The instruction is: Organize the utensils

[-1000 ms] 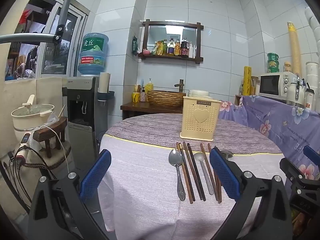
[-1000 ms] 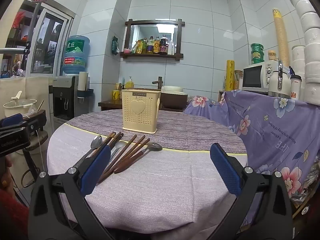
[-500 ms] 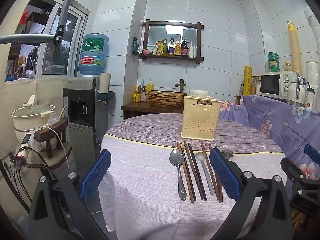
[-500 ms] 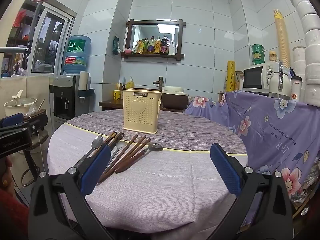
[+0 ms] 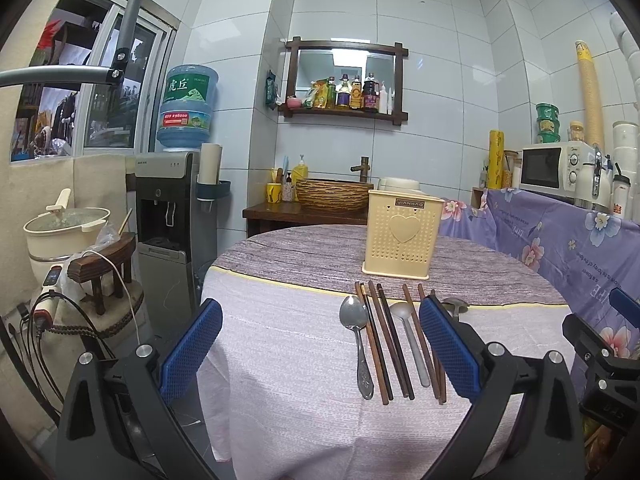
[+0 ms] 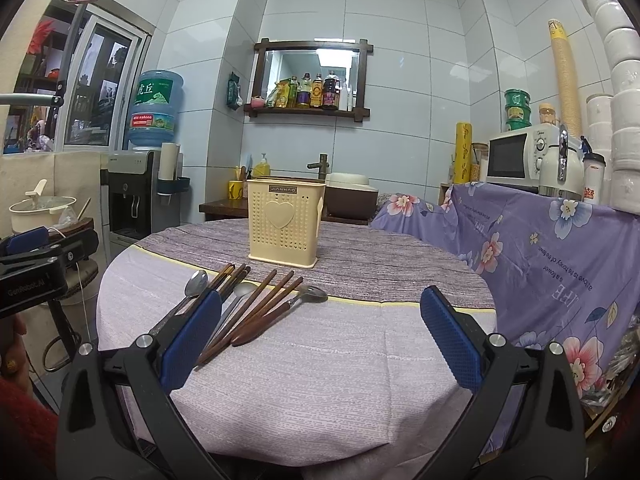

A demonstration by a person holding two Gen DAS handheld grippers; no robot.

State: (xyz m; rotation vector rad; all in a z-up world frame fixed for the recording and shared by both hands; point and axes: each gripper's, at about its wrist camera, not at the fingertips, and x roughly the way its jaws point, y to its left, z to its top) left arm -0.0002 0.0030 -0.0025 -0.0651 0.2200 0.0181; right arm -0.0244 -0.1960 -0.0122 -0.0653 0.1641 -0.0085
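A cream perforated utensil holder (image 5: 402,237) with a heart on its front stands upright on the round table; it also shows in the right wrist view (image 6: 285,222). In front of it lie several brown chopsticks (image 5: 386,344) (image 6: 262,304) and three metal spoons (image 5: 357,338) (image 6: 188,296) in a row. My left gripper (image 5: 320,354) is open and empty, low in front of the utensils. My right gripper (image 6: 320,354) is open and empty, to the right of the utensils.
The table (image 5: 280,360) carries a pale cloth with a grey-purple band behind. A water dispenser (image 5: 170,216) and a pot (image 5: 64,232) stand left. A floral purple cloth (image 6: 560,248) covers a counter right, with a microwave (image 6: 520,156).
Both grippers have barely moved; the view has shifted very slightly. Nothing was taken hold of or let go.
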